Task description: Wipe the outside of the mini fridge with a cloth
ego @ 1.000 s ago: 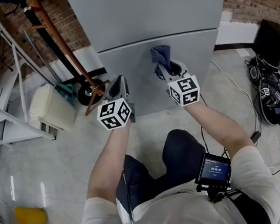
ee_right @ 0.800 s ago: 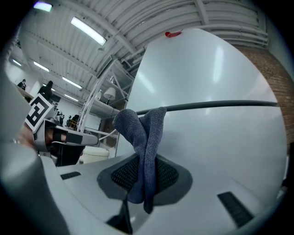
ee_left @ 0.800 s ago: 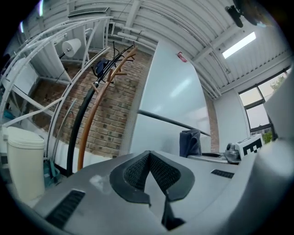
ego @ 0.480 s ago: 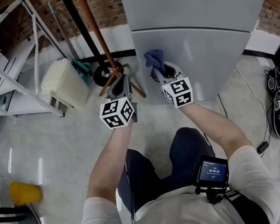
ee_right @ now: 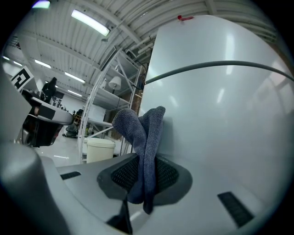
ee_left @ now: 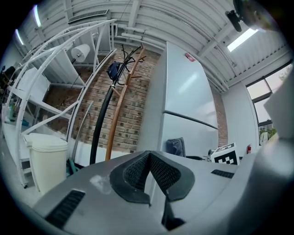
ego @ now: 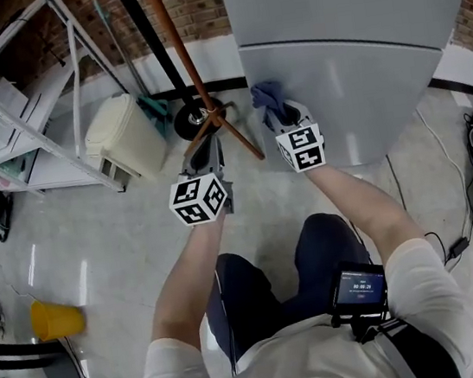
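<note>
Holding the blue cloth (ee_right: pixel 143 131) pinched between the jaws of the right gripper (ego: pixel 284 117), apparently against the lower door of the mini fridge (ego: pixel 357 53) at upper right of the head view, seemingly to wipe near its left edge, with the left gripper (ego: pixel 207 147) closed on nothing and apart at centre, likely as unneeded.
</note>
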